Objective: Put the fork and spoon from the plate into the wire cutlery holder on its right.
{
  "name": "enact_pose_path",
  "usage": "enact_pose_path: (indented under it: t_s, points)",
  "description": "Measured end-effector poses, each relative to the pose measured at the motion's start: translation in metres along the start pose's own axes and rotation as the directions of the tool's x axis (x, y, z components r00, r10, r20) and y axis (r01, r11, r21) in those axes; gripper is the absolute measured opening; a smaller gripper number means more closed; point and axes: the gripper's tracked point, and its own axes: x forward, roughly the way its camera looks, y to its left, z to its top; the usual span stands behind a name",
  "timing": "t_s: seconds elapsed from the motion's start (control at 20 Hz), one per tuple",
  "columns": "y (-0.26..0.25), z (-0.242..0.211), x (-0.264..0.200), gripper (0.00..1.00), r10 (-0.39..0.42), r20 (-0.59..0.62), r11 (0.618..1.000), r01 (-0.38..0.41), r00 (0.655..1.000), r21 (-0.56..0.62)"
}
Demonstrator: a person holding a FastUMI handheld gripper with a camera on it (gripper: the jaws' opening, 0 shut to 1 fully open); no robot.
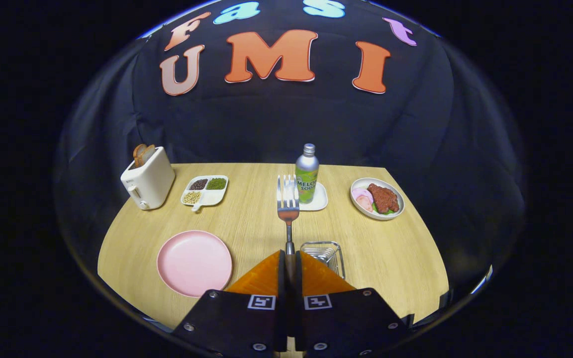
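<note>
The gripper had its two orange fingers pressed tight on the handle of one fork, jaws closed on it, and the fork stood out straight ahead of the fingertips, tines up, lifted above the tabletop. One pink plate sat near the front edge, just left of the fingers, with nothing visible on it. One wire holder lay just right of the fingers, partly hidden behind the right one; something metal glinted inside, but I could not tell what. Toward the back edge ran a row: one white toaster with two slices in it at the back left corner, one divided tray with three fillings, one bottle upright on one white coaster, and one dish of food toward the back right corner.
</note>
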Motion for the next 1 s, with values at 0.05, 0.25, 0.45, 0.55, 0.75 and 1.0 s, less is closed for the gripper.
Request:
enact_pose_path:
  t_s: [0.05,0.25,0.45,0.55,0.75,1.0]
  points:
    - [-0.008,-0.002,-0.001,0.07,-0.008,-0.009,1.000,0.008,1.000,-0.007]
    - [-0.030,-0.012,-0.002,0.07,-0.030,-0.062,0.999,0.029,0.998,-0.029]
    - [-0.041,-0.033,0.000,0.06,-0.026,-0.154,0.999,0.019,0.988,-0.049]
    - [-0.042,-0.044,0.004,0.07,-0.024,-0.208,0.999,0.015,0.978,-0.045]
    - [-0.044,-0.063,0.010,0.07,-0.023,-0.310,0.998,0.005,0.951,-0.057]
    - [-0.041,-0.083,0.018,0.07,-0.023,-0.405,0.997,-0.009,0.914,-0.076]
